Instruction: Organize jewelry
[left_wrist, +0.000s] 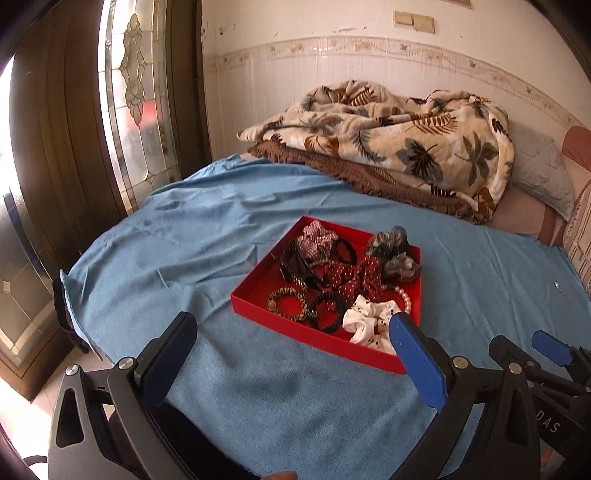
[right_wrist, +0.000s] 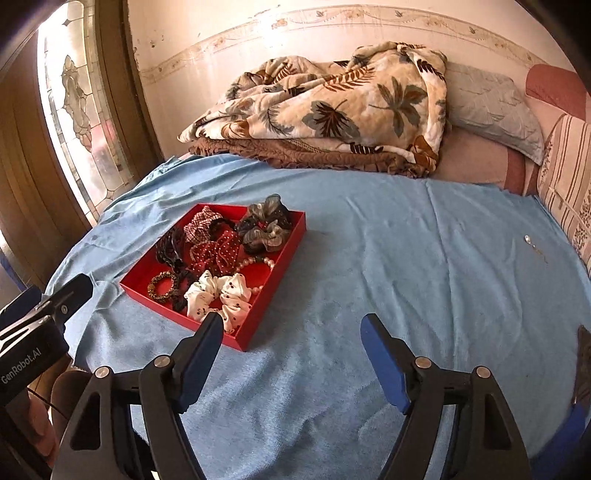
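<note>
blue bedspread (right_wrist: 369, 258) carries a red tray (right_wrist: 284, 258) heaped with scrunchies at frame left, a small earring (right_wrist: 529, 240) lying far right, while both grippers, left gripper (left_wrist: 291, 339) and right gripper (right_wrist: 291, 339), hover wide open and empty, so either sorting is nearly done or starting.

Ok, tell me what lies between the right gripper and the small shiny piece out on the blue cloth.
Only bare blue cloth lies between the right gripper and the small shiny piece, in the right wrist view.
</note>
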